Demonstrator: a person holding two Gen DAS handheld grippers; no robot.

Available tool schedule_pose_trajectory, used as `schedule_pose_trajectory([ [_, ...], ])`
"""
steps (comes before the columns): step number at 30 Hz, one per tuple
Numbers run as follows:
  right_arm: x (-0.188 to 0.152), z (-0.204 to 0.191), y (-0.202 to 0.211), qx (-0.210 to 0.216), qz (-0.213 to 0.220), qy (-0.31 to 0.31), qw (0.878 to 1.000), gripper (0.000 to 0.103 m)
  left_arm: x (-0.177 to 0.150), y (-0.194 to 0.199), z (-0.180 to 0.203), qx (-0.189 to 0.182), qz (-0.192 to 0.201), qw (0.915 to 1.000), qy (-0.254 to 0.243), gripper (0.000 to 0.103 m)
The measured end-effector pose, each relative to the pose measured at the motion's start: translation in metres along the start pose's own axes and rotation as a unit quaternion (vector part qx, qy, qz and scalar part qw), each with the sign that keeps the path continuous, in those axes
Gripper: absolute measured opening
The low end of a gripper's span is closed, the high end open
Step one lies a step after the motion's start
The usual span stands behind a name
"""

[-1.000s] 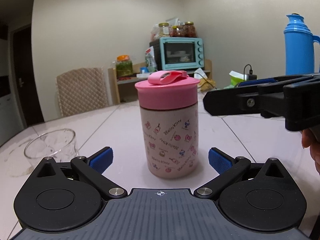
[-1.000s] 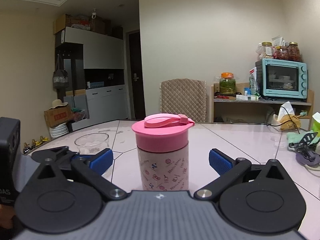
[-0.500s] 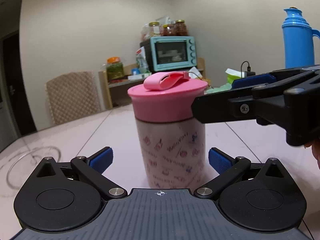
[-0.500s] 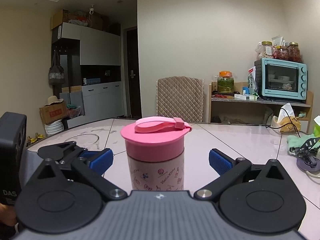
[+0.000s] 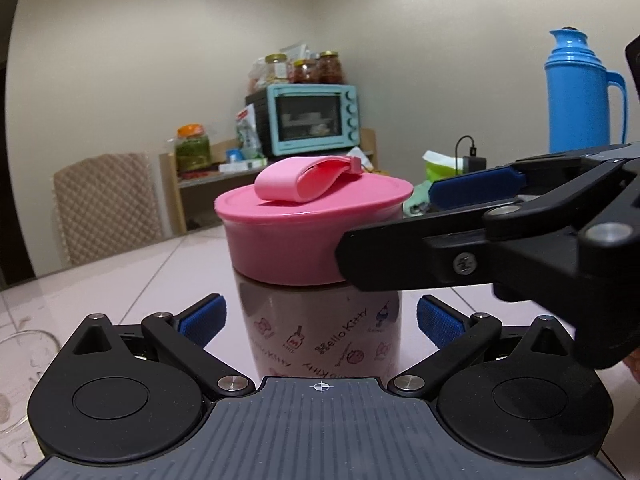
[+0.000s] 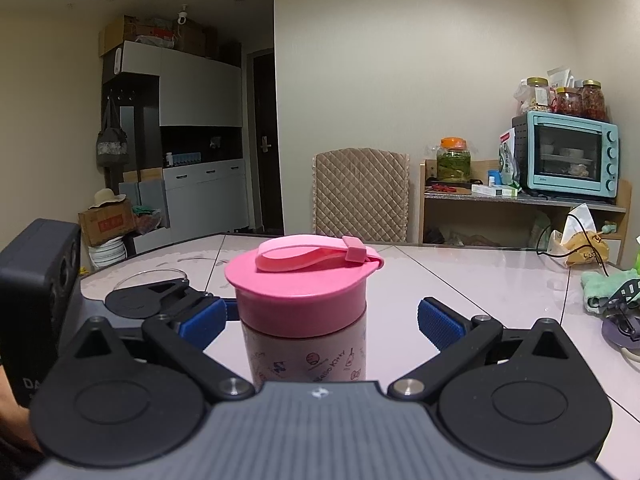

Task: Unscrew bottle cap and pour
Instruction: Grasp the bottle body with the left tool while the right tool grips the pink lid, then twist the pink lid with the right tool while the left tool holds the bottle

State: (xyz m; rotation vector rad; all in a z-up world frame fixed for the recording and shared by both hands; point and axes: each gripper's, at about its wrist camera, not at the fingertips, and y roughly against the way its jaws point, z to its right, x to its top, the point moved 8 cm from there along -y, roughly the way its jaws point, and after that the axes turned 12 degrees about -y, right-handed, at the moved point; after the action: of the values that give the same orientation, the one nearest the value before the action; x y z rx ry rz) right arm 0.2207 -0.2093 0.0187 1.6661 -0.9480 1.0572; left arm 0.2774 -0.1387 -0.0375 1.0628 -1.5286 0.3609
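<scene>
meanwhile, a pink-lidded bottle (image 5: 320, 312) stands upright on a pale tiled table (image 6: 480, 276), ringed by clutter: a teal oven (image 5: 308, 118) with jars on top on a shelf behind, an orange-capped jar (image 5: 193, 148) beside it, a quilted chair (image 5: 106, 204) at the far edge, a blue flask (image 5: 580, 92) to the right, and a glass bowl (image 5: 24, 364) low on the left. the cap (image 6: 304, 280) sits on the bottle, its strap folded flat across the top.

the left gripper (image 5: 320, 316) has its blue pads spread either side of the bottle's body, clear of it on both sides. the right gripper (image 6: 320, 318) is likewise spread, its pads level with the cap's lower rim and not touching. in the left view the right gripper's black finger (image 5: 400, 256) crosses in front of the cap, hiding its right edge.

compared with half a second ago, both grippers have closed in on the bottle, which fills more of each view; the right one's finger has come forward over the cap, and the bowl has slid to the frame's edge.
</scene>
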Motion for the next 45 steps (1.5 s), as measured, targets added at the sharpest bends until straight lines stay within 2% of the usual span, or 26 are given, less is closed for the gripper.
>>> schedule_pose_trajectory([
  [14,0.003,-0.002,-0.013,0.012,-0.005,-0.003,1.0,0.103,0.0,-0.011,-0.004,-0.018,0.012,0.9997,0.012,0.102],
  [16,0.004,-0.003,-0.014,0.011,-0.005,-0.002,1.0,0.103,0.0,-0.011,-0.004,-0.02,0.009,0.9997,0.009,0.099],
  [18,0.005,-0.003,-0.016,0.011,-0.006,-0.002,1.0,0.103,0.001,-0.013,-0.004,-0.022,0.006,0.9997,0.009,0.09],
  [28,0.008,-0.007,-0.025,0.012,-0.006,0.002,1.0,0.103,0.006,-0.014,0.001,-0.026,0.002,0.9996,0.013,0.09],
  [40,0.01,-0.008,-0.032,-0.006,-0.002,0.009,1.0,0.103,0.002,-0.013,0.003,-0.027,-0.004,0.9996,0.011,0.09],
  [45,0.012,-0.013,-0.033,-0.002,-0.007,0.018,1.0,0.097,0.002,-0.014,0.002,-0.027,0.0,0.9996,0.011,0.09],
])
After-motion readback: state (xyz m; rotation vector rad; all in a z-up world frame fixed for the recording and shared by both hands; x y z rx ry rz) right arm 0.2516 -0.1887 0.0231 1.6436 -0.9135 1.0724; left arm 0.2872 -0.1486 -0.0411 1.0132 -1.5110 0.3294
